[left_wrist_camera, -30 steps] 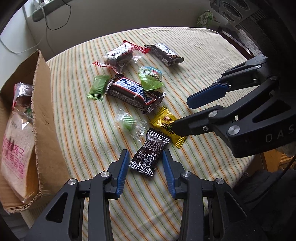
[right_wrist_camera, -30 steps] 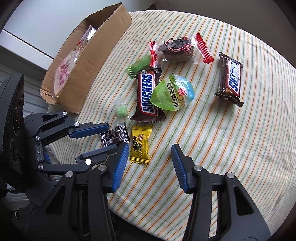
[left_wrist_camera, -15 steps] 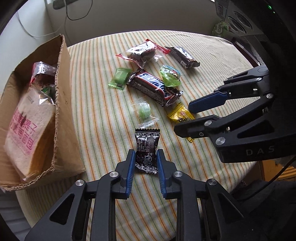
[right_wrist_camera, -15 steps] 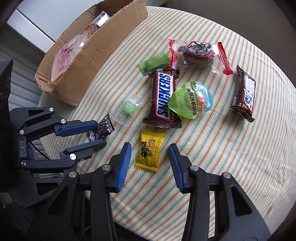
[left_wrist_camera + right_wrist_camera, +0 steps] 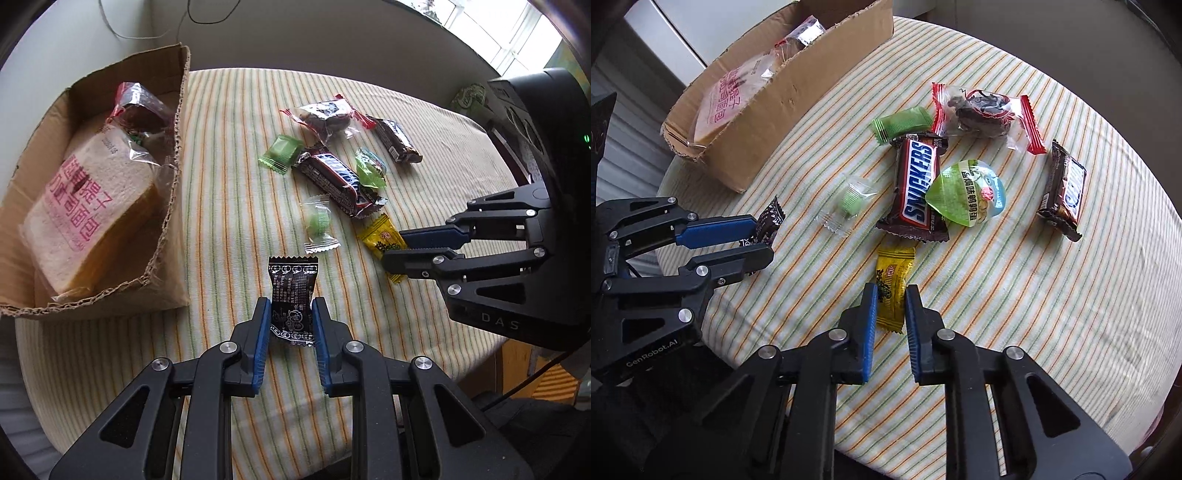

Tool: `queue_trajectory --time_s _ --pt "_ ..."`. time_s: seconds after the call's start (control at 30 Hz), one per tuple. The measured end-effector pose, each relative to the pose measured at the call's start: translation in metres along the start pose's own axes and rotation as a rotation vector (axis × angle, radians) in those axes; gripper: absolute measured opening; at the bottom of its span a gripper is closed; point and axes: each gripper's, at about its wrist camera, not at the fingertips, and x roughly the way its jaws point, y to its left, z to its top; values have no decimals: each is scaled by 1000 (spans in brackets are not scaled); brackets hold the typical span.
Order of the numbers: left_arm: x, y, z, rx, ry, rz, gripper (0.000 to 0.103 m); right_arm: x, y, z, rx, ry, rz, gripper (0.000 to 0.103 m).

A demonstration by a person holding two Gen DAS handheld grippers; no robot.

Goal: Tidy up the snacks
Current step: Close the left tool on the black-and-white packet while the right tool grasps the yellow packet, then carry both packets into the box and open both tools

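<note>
My left gripper [image 5: 290, 312] is shut on a small black candy packet [image 5: 292, 291] and holds it above the striped table, right of the cardboard box [image 5: 168, 236]. The packet also shows in the right wrist view [image 5: 768, 221]. My right gripper [image 5: 890, 304] is shut on a yellow candy packet [image 5: 892, 284] that lies on the tablecloth; it also shows in the left wrist view [image 5: 382, 240]. Loose snacks lie beyond: a Snickers bar [image 5: 918, 184], a second bar [image 5: 1063, 188], a green jelly cup [image 5: 967, 192], a green wafer [image 5: 901, 123], a clear green candy [image 5: 849, 201] and a red-ended packet [image 5: 982, 114].
The box holds a bagged bread loaf [image 5: 81, 214] and a red-edged packet [image 5: 138, 110]. The round table [image 5: 1034, 295] drops off near both grippers. A wall and cables stand behind the box.
My left gripper shut on the black packet and lifted it toward the box. My right gripper moved in and shut on the yellow packet.
</note>
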Motion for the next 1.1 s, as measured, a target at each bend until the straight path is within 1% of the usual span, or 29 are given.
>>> queue_trajectory --time_s 0.07,0.17,0.23,0.43,0.57,0.7,0.73,0.77,0.83,1.03,1.1 --pt "-5 2 1 -41 -9 -6 21 -5 -5 -4 17 -15 17 11" --pt "-8 3 0 -87 -30 -14 21 3 -5 -9 11 15 20 11" --pt "-7 6 -1 -108 -28 -17 21 8 -1 -12 19 16 24 12" --pt "-11 9 -5 -117 -34 -16 21 12 7 -1 -16 17 -5 12" --pt "-12 9 -5 -133 -42 -15 21 6 15 -3 -27 1 19 10" --pt "-22 14 -7 -144 -60 -17 21 -4 5 -3 1 -20 38 10" --pt "-23 14 -7 -145 -64 -16 21 -10 4 -12 7 -28 40 10" --pt "-25 15 -7 -147 -68 -15 21 -13 3 -12 15 -35 36 10" --pt "-28 17 -7 -153 -74 -11 21 -25 -6 -10 22 -43 44 10" --pt "-47 21 -1 -149 -111 4 21 -54 -7 0 11 -92 49 10" --pt "-52 22 3 -148 -124 15 21 -62 -6 8 7 -109 57 10"
